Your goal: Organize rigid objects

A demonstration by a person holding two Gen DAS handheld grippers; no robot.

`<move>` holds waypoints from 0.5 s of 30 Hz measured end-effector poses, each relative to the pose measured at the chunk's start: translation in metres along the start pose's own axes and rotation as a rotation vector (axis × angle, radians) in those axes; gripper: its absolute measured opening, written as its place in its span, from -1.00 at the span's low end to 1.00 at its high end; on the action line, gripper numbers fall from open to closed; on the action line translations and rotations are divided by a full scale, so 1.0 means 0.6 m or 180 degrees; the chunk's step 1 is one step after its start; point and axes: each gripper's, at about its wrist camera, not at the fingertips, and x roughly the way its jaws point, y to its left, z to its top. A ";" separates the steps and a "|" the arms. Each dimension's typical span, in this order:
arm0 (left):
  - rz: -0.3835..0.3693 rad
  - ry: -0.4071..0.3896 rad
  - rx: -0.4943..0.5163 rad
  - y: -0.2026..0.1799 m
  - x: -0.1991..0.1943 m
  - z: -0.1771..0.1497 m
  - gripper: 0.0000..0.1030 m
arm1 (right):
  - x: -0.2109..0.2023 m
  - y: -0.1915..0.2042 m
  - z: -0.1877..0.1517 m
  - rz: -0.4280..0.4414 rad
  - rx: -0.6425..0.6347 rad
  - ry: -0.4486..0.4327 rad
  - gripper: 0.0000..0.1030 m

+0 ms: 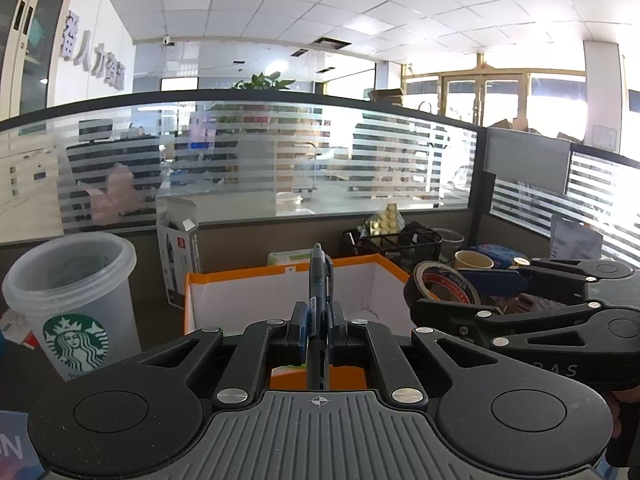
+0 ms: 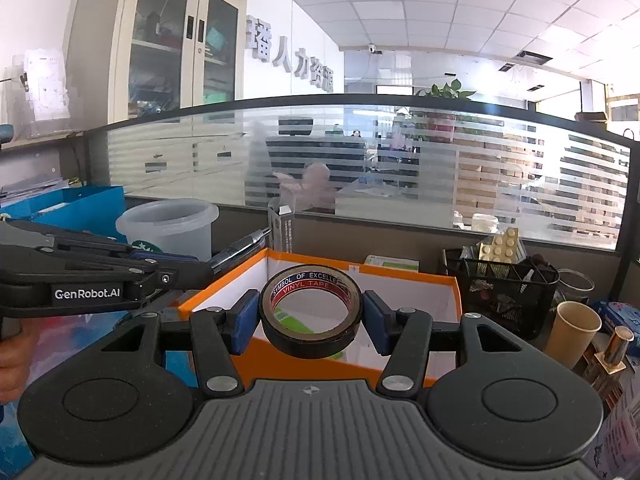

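Observation:
My left gripper (image 1: pixel 319 334) is shut on a dark blue pen (image 1: pixel 319 280) that points forward over the open orange-rimmed white box (image 1: pixel 248 276). My right gripper (image 2: pixel 311 314) is shut on a black roll of vinyl tape (image 2: pixel 311 334), held above the near edge of the same box (image 2: pixel 400 276). The tape (image 1: pixel 440 284) and right gripper show at the right of the left wrist view. The left gripper with the pen (image 2: pixel 240 246) shows at the left of the right wrist view.
A frosted Starbucks cup (image 1: pixel 76 300) stands left of the box. A black mesh organizer (image 2: pixel 500 288) with pill blisters, a paper cup (image 2: pixel 574 330) and small clutter stand to the right. A small carton (image 1: pixel 180 264) and a glass partition stand behind.

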 end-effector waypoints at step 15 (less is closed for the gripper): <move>-0.0015 0.0252 -0.0110 0.029 0.092 0.014 -0.86 | 0.074 -0.042 0.018 -0.0056 0.0097 0.0144 0.01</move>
